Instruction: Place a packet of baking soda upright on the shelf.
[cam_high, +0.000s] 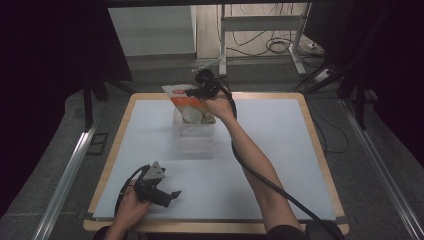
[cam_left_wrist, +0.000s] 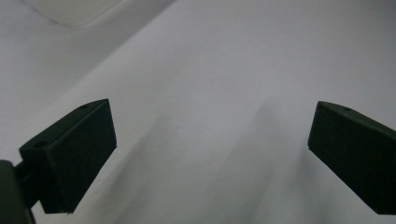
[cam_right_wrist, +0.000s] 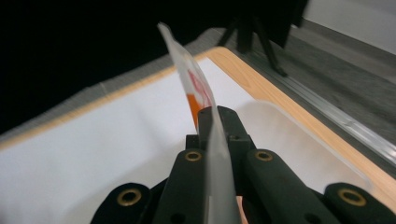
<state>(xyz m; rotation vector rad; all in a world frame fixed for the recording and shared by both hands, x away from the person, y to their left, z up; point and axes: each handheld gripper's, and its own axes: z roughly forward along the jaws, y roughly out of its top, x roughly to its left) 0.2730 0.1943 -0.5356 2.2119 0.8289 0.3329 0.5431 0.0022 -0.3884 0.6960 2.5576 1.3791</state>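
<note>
A flat packet (cam_high: 189, 103), orange and white with a round white shape on it, hangs tilted over a clear plastic box (cam_high: 194, 136) in the middle of the table. My right gripper (cam_high: 192, 92) is shut on the packet's upper edge. In the right gripper view the packet (cam_right_wrist: 196, 88) stands edge-on between the closed jaws of the right gripper (cam_right_wrist: 212, 122), with the clear box (cam_right_wrist: 299, 144) below it. My left gripper (cam_high: 174, 194) rests near the table's front left, jaws open and empty. In the left gripper view its black pads (cam_left_wrist: 77, 154) stand wide apart over the white sheet.
A white sheet (cam_high: 280, 145) covers the wooden-rimmed table (cam_high: 320, 150). A corner of the clear box (cam_left_wrist: 70, 11) shows at the top left of the left gripper view. Metal rails run along both sides, and a desk frame with cables stands behind the table.
</note>
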